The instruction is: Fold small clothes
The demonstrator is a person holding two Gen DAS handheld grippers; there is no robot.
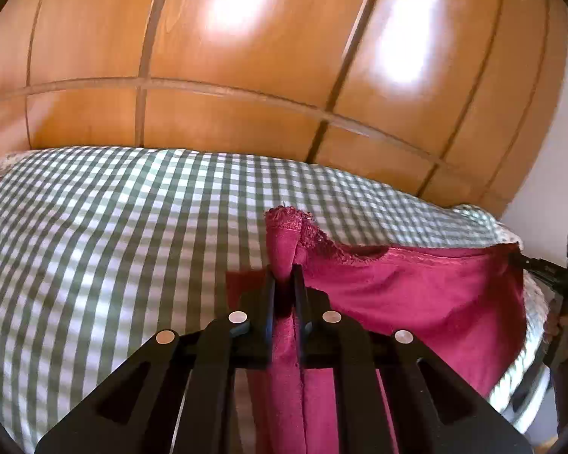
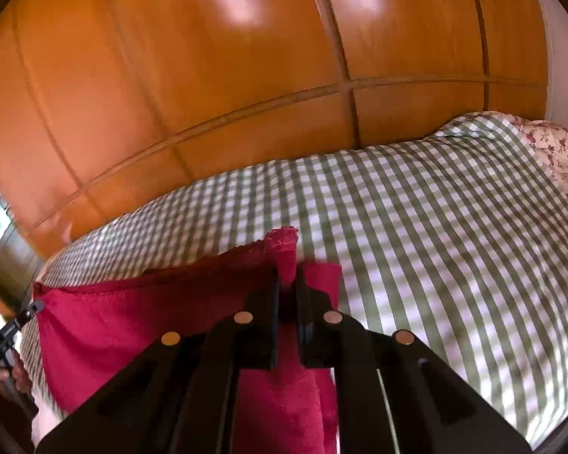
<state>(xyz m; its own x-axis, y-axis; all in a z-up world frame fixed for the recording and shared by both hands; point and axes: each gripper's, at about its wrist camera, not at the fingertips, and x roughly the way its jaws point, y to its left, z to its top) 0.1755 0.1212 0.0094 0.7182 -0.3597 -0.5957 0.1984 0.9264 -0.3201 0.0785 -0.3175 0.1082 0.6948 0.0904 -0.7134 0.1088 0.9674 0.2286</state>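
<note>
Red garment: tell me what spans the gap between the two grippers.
Only the red garment itself: its lace-trimmed top edge runs from the left gripper to the right gripper, above the checked bedcover. Both wrist views show it.

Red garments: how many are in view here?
1. One red garment is stretched above the checked bedspread, its top corners pinched by the left tool and right tool. Others may lie out of frame.

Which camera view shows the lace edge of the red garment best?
The left wrist view: the lace edge is sharp there, running from the left tool toward the right one. In the right wrist view the lace is darker and blurred, though visible at the right tool.
</note>
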